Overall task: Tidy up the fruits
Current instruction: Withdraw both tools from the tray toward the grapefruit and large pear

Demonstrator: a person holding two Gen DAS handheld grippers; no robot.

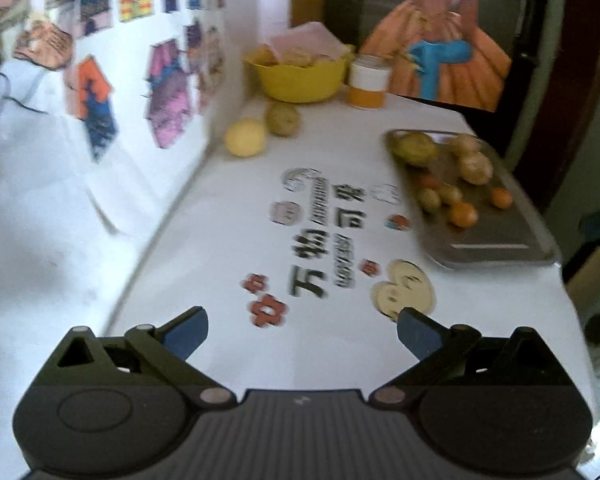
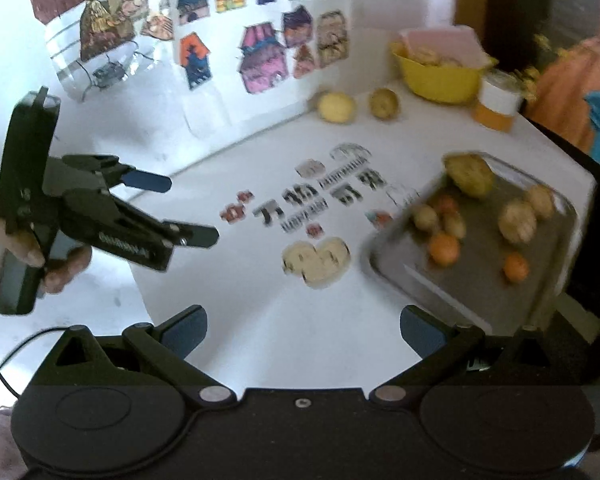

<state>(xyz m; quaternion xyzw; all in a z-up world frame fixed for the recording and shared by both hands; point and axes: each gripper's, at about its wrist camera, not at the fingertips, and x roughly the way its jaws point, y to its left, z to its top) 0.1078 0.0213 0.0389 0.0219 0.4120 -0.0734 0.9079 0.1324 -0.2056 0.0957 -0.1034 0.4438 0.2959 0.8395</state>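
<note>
Both claws are hovering empty over the near end of the white bench point(image 1: 220, 248), jaws spread wide and gripping nothing. The left claw point(image 1: 302, 330) is looking straight up the bench; in the right wrist view it point(image 2: 180, 208) is showing at 9 o'clock, held in a hand point(image 2: 28, 252), fingers parted and pointing toward the printed lettering in the middle.

The fruit is sitting in two groups. A grey tray point(image 1: 496, 236), at 2 o'clock from the left claw and 1 o'clock from the right claw point(image 2: 303, 330), is holding a large yellow-green fruit point(image 1: 414, 148), two pale knobbly fruits point(image 1: 474, 166) and several small orange ones point(image 1: 463, 214), loosely scattered. Two fruits are lying outside it at 12 o'clock near the wall: a yellow lemon-like fruit point(image 1: 246, 137) and a browner round fruit point(image 1: 283, 119) just beside it. Behind them a yellow bowl point(image 1: 300, 76) is sitting, its contents too blurred to name, next to an orange-and-white jar point(image 1: 368, 82).

Judging by the layout, the tray is serving as the collecting place, so the two loose fruits probably need gathering; the spread jaws suit an approach.
</note>
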